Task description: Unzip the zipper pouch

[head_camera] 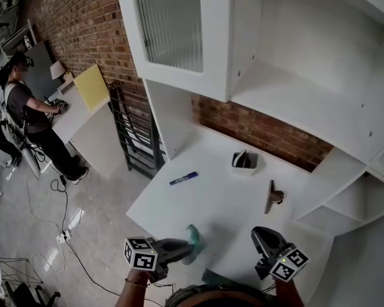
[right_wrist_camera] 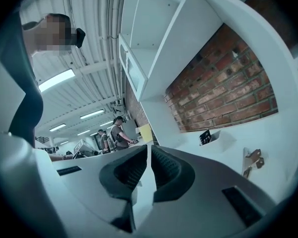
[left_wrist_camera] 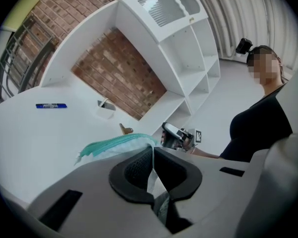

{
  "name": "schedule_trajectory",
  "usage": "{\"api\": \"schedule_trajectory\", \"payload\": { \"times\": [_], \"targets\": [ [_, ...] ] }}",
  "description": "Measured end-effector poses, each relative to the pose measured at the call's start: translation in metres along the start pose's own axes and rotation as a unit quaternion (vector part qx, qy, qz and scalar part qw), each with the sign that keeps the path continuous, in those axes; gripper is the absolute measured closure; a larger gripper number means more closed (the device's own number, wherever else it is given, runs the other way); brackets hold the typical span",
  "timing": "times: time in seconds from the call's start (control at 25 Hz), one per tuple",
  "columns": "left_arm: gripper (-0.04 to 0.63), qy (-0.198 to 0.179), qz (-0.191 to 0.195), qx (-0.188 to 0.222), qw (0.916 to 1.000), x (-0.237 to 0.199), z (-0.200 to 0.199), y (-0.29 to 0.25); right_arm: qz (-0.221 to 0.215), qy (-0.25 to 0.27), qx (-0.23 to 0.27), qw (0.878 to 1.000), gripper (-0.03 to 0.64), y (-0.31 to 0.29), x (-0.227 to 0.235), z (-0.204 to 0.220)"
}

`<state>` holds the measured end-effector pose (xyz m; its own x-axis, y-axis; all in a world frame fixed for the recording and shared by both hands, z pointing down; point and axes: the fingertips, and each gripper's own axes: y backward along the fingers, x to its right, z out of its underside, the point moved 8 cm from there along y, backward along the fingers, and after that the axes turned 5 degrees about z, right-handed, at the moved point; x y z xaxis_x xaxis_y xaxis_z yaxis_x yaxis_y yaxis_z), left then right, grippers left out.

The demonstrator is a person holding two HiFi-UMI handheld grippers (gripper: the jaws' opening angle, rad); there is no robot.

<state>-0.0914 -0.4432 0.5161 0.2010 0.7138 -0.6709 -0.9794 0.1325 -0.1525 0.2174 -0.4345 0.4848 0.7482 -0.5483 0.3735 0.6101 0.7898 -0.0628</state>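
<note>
In the left gripper view, the zipper pouch (left_wrist_camera: 116, 146), teal along its top edge with pale mesh below, is seen just ahead of the left gripper (left_wrist_camera: 152, 152). A thin flap of the pouch is pinched between the two dark pads, which are pressed together on it. In the head view the pouch is found over the near part of the white table (head_camera: 230, 203), at the tip of the left gripper; whether it rests on the surface cannot be told, nor whether its zipper is closed.

The right gripper (right_wrist_camera: 149, 150) is held apart from the pouch, to its right. Its jaws are drawn together with only a hairline slit between the pads, and nothing is gripped.

Farther back on the table, a blue marker (head_camera: 184, 178) is laid to the left. A small white holder (head_camera: 245, 162) with something dark in it is placed near the brick wall (head_camera: 262, 130), and a brown object (head_camera: 273, 196) lies to the right of it. White shelving (head_camera: 307, 82) is mounted above the table. At the far left, a person (head_camera: 27, 110) is seen standing at another table beside a yellow board (head_camera: 91, 86).
</note>
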Motion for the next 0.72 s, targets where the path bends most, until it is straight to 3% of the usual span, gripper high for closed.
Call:
{"api": "schedule_trajectory", "payload": {
  "times": [0.72],
  "targets": [
    [0.584, -0.099, -0.025, -0.082, 0.9914, -0.105, -0.116, -0.061, 0.107, -0.022, 0.022, 0.994, 0.607, 0.051, 0.038, -0.002]
  ]
}}
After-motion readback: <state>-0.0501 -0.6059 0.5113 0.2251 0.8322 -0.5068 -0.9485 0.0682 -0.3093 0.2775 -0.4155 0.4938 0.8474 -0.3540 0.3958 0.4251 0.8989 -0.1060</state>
